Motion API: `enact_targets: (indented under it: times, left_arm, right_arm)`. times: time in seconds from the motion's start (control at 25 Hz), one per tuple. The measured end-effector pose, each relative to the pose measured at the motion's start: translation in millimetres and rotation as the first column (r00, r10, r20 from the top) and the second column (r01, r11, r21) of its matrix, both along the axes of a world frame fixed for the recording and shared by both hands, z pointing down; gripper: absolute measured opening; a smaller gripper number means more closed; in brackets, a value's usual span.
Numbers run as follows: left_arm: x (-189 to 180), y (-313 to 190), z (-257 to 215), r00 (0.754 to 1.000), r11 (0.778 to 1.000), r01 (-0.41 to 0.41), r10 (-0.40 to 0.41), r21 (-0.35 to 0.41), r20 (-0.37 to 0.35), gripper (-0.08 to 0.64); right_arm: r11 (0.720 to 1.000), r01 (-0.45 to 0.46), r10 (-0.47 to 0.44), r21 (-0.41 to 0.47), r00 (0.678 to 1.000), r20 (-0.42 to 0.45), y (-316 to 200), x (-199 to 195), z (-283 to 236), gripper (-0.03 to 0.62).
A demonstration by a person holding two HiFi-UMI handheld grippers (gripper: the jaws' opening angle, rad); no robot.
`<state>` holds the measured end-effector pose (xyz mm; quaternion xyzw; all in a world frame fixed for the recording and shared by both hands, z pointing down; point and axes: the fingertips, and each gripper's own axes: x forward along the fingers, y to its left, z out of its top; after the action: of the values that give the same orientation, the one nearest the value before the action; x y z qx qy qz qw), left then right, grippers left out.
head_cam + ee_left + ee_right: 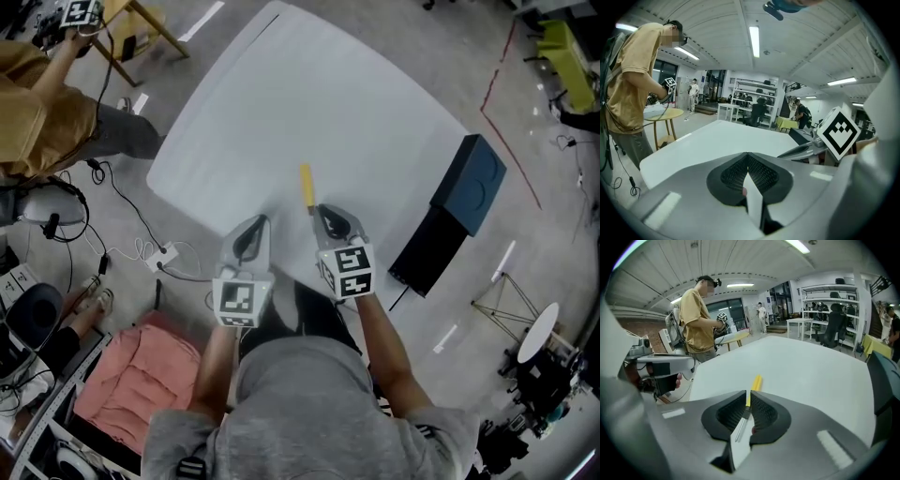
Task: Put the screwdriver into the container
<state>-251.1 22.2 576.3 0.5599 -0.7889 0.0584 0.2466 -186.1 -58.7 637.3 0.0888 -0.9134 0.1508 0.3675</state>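
Observation:
A screwdriver (306, 185) with a yellow handle lies on the white table (309, 94), its handle pointing away from me. My right gripper (317, 212) is just short of the handle and tilted down. In the right gripper view the metal shaft (740, 425) shows through the narrow gap between the jaws, with the yellow handle (755, 382) beyond the tips; the pads do not press on it. My left gripper (261, 223) hovers beside it to the left, shut and holding nothing (747, 155). The dark blue container (472, 183) stands at the table's right edge.
A person in a mustard shirt (28, 112) stands past the table's left corner, holding another gripper, beside a round wooden table (663, 114). Cables and a power strip (159, 255) lie on the floor to the left. A pink cloth (141, 370) is near my left side.

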Motion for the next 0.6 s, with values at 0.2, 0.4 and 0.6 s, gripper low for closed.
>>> enact_targets:
  times: [0.2,0.4,0.6]
  left_arm:
    - [-3,-2,3,1.0,1.0,0.004,-0.004,-0.015,-0.002,0.012]
    - [-7,0,8,1.0,0.999,0.016,-0.017,-0.034,-0.006,0.012]
    - [-8,0,11,1.0,0.999,0.024,-0.024,-0.046,-0.006,0.011]
  right_arm:
    - [0.998,-0.002,-0.002,-0.056,0.998,-0.07,0,-9,21,0.082]
    - [0.997,-0.021,0.011,-0.079,0.992,-0.127,-1,-17,39,0.138]
    - [0.996,-0.009,-0.006,-0.093,0.988,-0.155,0,-19,49,0.14]
